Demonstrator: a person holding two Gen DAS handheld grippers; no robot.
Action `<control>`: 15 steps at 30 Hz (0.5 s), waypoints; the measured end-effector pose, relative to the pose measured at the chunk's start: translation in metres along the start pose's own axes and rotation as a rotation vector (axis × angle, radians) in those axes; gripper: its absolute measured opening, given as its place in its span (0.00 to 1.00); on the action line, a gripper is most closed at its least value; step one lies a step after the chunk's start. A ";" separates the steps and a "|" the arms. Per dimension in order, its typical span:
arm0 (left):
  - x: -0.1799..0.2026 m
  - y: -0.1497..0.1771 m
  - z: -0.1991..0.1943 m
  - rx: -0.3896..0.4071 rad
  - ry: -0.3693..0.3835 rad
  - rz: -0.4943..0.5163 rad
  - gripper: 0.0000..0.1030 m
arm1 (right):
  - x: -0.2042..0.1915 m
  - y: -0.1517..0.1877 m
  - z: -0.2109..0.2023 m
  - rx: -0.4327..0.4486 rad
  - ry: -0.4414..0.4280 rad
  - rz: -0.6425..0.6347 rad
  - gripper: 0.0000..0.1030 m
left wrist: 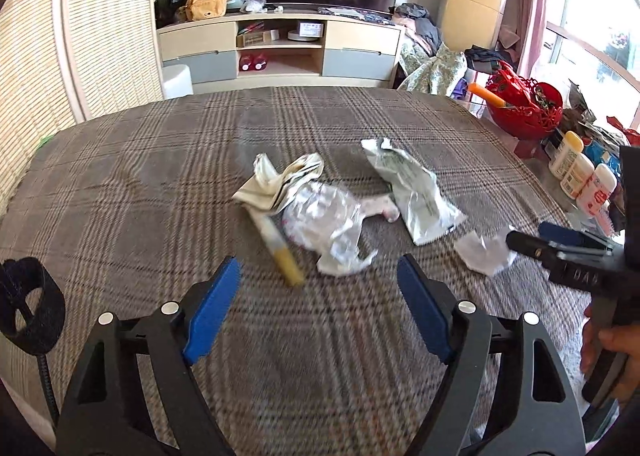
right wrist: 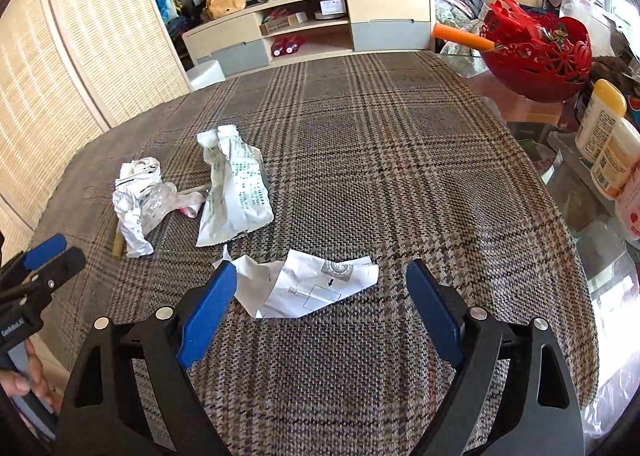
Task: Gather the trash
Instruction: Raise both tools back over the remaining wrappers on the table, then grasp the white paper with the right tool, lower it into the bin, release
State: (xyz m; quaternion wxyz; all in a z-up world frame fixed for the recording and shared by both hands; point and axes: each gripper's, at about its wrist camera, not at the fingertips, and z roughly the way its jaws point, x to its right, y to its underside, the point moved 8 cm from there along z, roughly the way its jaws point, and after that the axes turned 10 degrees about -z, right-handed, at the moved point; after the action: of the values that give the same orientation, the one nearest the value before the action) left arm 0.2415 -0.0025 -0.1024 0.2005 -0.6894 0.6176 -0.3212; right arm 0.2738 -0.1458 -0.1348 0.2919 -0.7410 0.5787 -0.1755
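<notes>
Trash lies on a plaid tablecloth (left wrist: 160,184). A crumpled wrapper pile (left wrist: 316,212) with a yellow-tipped tube (left wrist: 280,252) sits just beyond my left gripper (left wrist: 318,288), which is open and empty. A white printed pouch (left wrist: 412,192) lies to its right. A crumpled white paper sheet (right wrist: 308,288) lies flat between the blue pads of my right gripper (right wrist: 322,292), which is open above it and not touching it. The pouch (right wrist: 236,196) and wrapper pile (right wrist: 140,200) lie to the left in the right wrist view. Each gripper shows at the edge of the other's view.
A red openwork bowl (right wrist: 536,56) with an orange stick stands at the table's far right. Several bottles (right wrist: 604,136) crowd the right edge. A TV cabinet (left wrist: 280,48) stands behind the table, and a woven screen (left wrist: 80,36) on the left.
</notes>
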 end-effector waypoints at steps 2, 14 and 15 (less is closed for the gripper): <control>0.004 -0.004 0.010 -0.009 0.013 -0.005 0.74 | -0.002 -0.001 0.005 0.000 -0.010 -0.007 0.84; 0.010 -0.012 0.061 -0.061 -0.025 0.042 0.43 | -0.016 0.002 0.024 -0.056 -0.025 -0.080 0.51; 0.011 -0.011 0.063 -0.067 -0.021 0.046 0.38 | -0.016 0.002 0.024 -0.055 -0.019 -0.084 0.41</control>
State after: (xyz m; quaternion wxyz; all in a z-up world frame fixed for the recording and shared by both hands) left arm 0.2934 -0.0191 -0.1380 0.1911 -0.6848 0.6413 -0.2886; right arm 0.2819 -0.1250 -0.1532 0.2694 -0.7739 0.5490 -0.1648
